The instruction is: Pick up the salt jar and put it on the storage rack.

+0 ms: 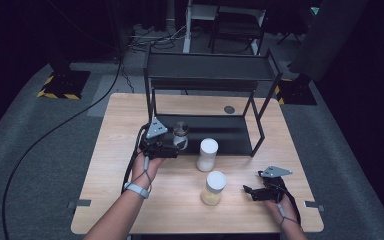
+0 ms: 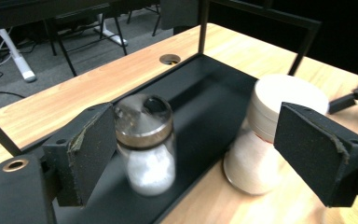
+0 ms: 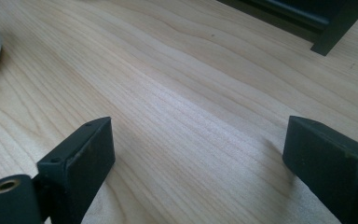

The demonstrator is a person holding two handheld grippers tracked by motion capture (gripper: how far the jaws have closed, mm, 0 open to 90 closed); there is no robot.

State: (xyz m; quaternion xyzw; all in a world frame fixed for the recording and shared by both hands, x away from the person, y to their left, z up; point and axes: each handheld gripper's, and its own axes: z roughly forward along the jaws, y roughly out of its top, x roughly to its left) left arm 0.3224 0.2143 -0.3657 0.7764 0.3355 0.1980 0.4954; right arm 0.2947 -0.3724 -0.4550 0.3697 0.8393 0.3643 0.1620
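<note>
The black two-tier rack [image 1: 210,100] stands at the far middle of the wooden worktop [image 1: 110,165], its lower tray [image 2: 205,93] lying flat on the wood with a low raised lip along the near edge. Between that lip and the worktop's near edge the wood is open apart from two jars. A white-lidded jar of white powder [image 1: 207,155] stands just outside the lip, and a white-lidded jar of tan powder [image 1: 213,188] stands nearer the person, close to the first one. The rack's right front leg [image 1: 256,131] comes down on the wood to the right of the white jar.

A small glass shaker with a metal lid [image 2: 145,144], holding white grains, stands upright inside the tray at its near left end, just behind the lip. The left tongs [image 2: 200,158] are spread wide, one jaw just beside the shaker's left flank; I cannot tell whether it touches. The other jaw is well off to the right, in front of the white jar.

The right tongs [image 3: 198,163] hang low over bare wood to the right of the tan jar, spread wide and holding nothing.
</note>
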